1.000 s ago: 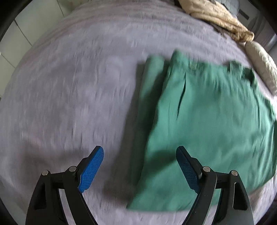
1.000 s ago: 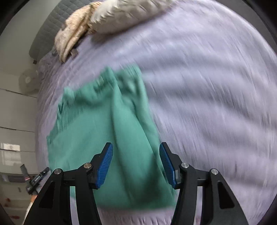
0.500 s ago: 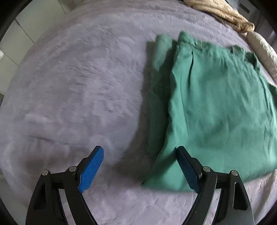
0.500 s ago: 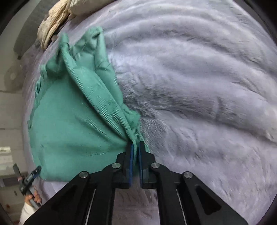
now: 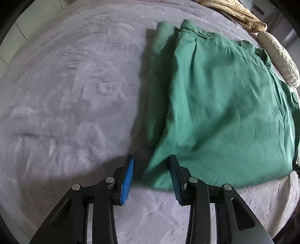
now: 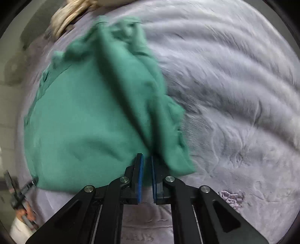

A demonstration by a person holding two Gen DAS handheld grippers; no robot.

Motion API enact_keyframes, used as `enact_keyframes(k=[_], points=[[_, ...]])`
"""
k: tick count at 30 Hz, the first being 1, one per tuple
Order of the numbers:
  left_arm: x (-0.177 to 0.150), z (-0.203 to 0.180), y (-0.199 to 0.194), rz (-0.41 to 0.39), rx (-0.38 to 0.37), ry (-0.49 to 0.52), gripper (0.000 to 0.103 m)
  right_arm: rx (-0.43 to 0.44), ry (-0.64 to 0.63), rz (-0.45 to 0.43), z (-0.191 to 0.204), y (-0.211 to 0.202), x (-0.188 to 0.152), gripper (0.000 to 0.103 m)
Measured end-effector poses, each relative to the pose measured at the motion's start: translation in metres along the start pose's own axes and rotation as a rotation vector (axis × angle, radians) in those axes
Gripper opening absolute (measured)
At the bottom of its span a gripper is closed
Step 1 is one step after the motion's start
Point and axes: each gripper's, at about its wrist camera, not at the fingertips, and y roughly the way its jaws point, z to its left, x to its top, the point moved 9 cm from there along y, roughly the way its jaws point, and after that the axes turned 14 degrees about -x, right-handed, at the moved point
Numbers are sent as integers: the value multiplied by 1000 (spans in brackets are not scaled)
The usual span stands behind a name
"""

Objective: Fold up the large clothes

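Green garment (image 5: 221,105) folded flat on grey blanket (image 5: 71,90), left edge doubled in layers, buttoned band along far side. Left gripper (image 5: 151,178) fingers spread around near corner. Right gripper (image 6: 147,178) nearly pressed together, probably pinching blurred bunched edge.

A grey blanket (image 5: 65,97) covers the bed; a tan cloth (image 5: 238,13) and pillow (image 5: 279,58) lie at its far edge.

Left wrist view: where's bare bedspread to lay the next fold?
Bare lilac bedspread runs from the green garment to the bed's left edge, plus a strip along its near hem. Crowded: the far right, where a tan blanket and a cream pillow border the garment.
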Motion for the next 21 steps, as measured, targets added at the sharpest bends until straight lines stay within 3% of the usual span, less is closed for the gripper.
enact_keyframes(k=[8, 9, 10, 21], points=[[-26, 40, -19, 1, 73, -122, 40, -23, 59, 21, -15, -23, -17, 3], [-29, 40, -23, -2, 75, -124, 40, -18, 62, 24, -14, -26, -21, 7], [-32, 37, -28, -4, 80, -115, 41, -12, 62, 28, -14, -27, -25, 11], [-76, -34, -48, 56, 40, 20, 45, 95, -18, 126, 68, -37, -94, 11]])
